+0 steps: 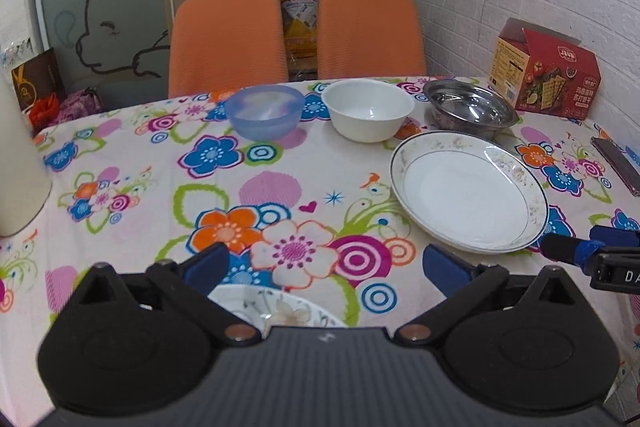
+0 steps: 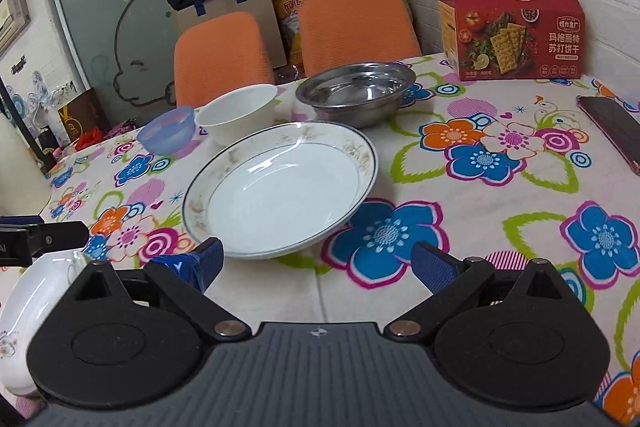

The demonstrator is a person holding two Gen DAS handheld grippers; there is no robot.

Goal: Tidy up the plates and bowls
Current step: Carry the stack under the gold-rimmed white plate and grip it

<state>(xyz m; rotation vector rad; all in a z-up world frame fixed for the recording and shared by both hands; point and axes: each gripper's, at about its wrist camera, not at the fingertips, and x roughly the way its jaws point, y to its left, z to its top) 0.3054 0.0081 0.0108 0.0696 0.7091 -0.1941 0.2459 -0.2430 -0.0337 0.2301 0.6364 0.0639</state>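
Just starting: both grippers, left gripper and right gripper, wide open, holding nothing. Next, probably closing on rim of big plate, carefully.

both claws wide open

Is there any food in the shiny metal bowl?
No, the shiny metal bowl is bare inside in the right wrist view, with only reflections on its steel, and it sits on the flowered tablecloth.
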